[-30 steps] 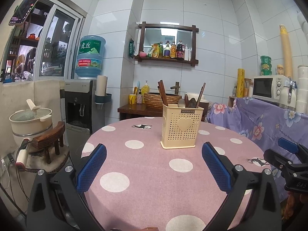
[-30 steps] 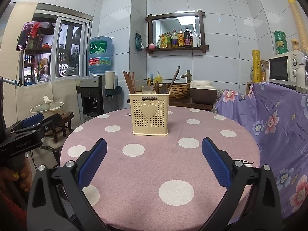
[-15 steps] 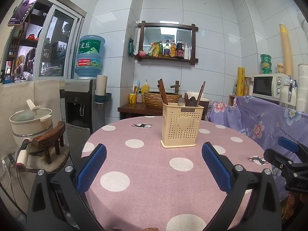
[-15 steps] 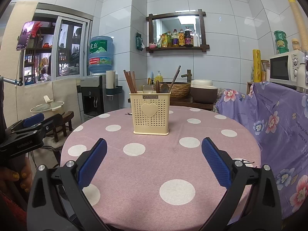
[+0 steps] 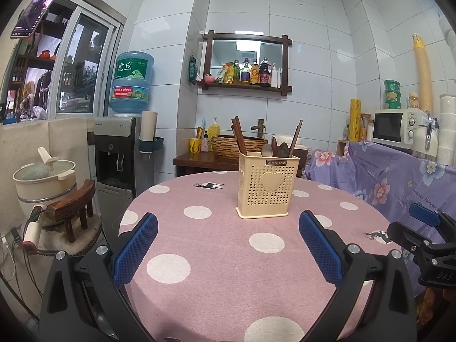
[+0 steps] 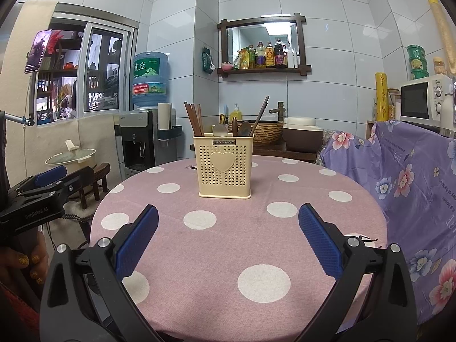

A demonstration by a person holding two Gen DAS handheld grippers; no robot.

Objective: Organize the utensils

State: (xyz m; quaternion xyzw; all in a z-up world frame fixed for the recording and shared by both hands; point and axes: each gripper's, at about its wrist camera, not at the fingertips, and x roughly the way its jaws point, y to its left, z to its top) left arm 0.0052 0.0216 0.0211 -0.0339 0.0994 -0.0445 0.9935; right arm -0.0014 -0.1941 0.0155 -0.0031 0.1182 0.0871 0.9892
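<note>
While both grippers, left (image 5: 228, 245) and right (image 6: 228, 240), hover spread wide and empty short of caddy (image 6: 225, 168) mid-table (image 6: 228, 256), could tip it by pulling chopsticks (image 6: 194, 119) askew. Left view alone catches right gripper; right view alone shows hand (image 6: 21, 265).

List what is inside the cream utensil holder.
Cream utensil holder holds brown chopsticks, a metal spoon and dark wooden utensils. Its perforated walls hide their lower ends.
</note>
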